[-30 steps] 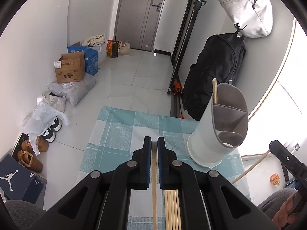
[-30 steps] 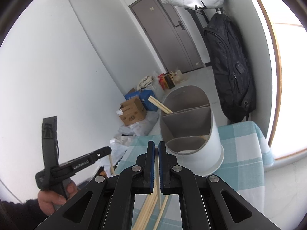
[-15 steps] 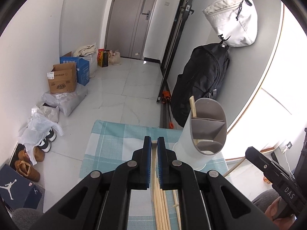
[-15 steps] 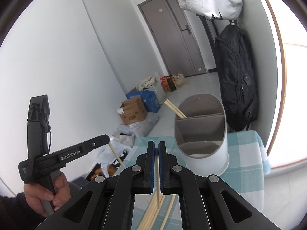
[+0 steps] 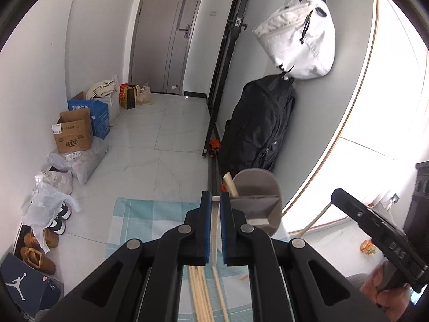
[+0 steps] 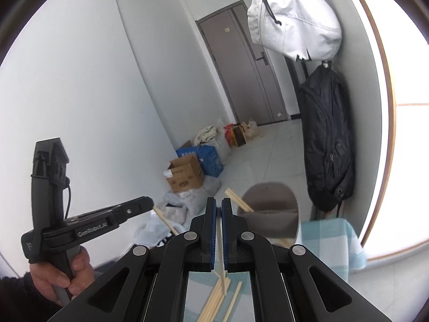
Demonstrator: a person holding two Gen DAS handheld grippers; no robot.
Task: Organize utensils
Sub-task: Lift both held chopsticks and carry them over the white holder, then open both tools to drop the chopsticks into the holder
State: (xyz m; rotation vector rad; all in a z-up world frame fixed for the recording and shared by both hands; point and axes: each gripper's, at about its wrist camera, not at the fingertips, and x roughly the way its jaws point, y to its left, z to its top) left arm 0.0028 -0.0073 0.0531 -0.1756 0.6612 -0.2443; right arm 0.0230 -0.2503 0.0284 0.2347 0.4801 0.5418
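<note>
My left gripper [image 5: 215,201] is shut on a pale wooden chopstick [image 5: 214,230] and holds it above the table. My right gripper [image 6: 218,206] is shut on another chopstick [image 6: 220,255], also lifted. A grey-and-white divided utensil holder [image 5: 258,201] stands on the checked cloth just right of the left gripper, with chopsticks [image 5: 230,183] leaning in its back section. It also shows in the right wrist view [image 6: 270,209], ahead and to the right. Several loose chopsticks [image 5: 201,292] lie on the cloth below; the right wrist view shows them too [image 6: 217,297].
The table carries a teal checked cloth [image 5: 139,214]. A black backpack [image 5: 257,131] and a white bag [image 5: 297,43] hang on the wall behind the holder. Boxes [image 5: 73,131], bags and shoes [image 5: 40,257] line the floor at left.
Both grippers have risen and tilted up with their chopsticks; the holder and table now sit lower and smaller in both views. The loose chopsticks stay on the cloth.
</note>
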